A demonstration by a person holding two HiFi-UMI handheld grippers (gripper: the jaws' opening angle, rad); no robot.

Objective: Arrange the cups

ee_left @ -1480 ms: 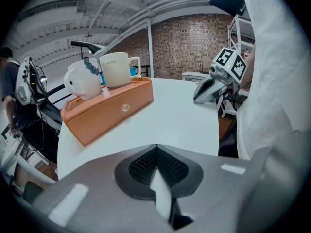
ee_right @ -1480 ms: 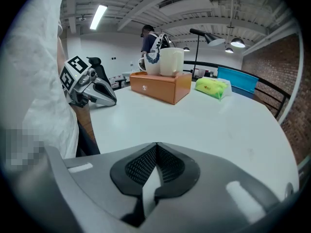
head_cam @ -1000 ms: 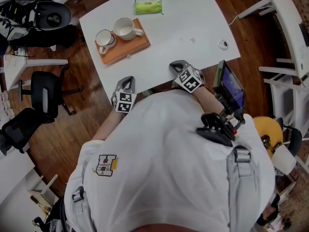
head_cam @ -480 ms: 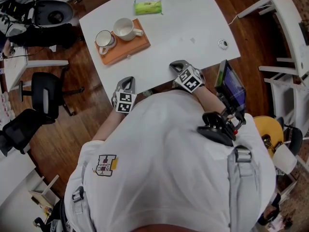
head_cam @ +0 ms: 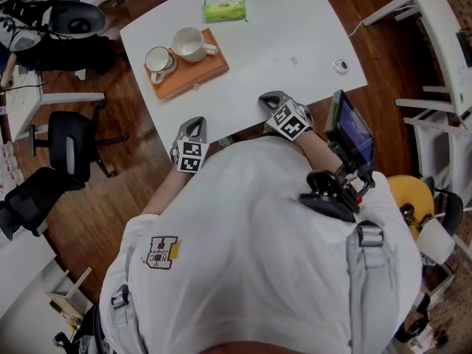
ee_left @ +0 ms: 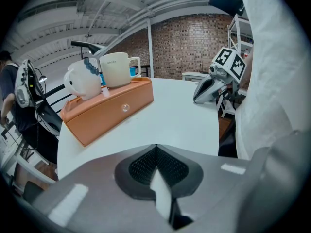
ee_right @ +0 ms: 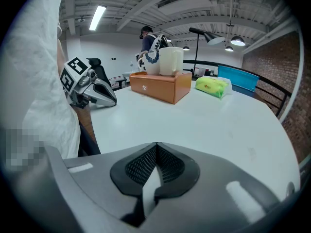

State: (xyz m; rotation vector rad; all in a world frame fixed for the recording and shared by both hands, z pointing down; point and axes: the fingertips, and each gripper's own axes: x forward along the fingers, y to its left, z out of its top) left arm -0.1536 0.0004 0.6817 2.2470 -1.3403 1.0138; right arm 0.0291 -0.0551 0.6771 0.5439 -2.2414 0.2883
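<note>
Two white cups, one [head_cam: 159, 59] to the left and one [head_cam: 191, 43] to the right, stand upright on an orange wooden block [head_cam: 193, 71] at the far left of the white table [head_cam: 295, 28]. Both grippers rest at the table's near edge, apart from the block. My left gripper [head_cam: 195, 122] is shut and empty, its jaws [ee_left: 155, 147] meeting over bare tabletop. My right gripper [head_cam: 264, 98] is also shut and empty [ee_right: 156, 145]. In the left gripper view the cups [ee_left: 83, 80] [ee_left: 116, 69] stand ahead on the block [ee_left: 112, 111].
A green packet [head_cam: 226, 8] lies at the table's far edge behind the block. A small round object [head_cam: 340, 67] sits near the right edge. A screen [head_cam: 352, 133] hangs at my chest. Office chairs [head_cam: 70, 144] stand left of the table, white shelving [head_cam: 442, 43] to the right.
</note>
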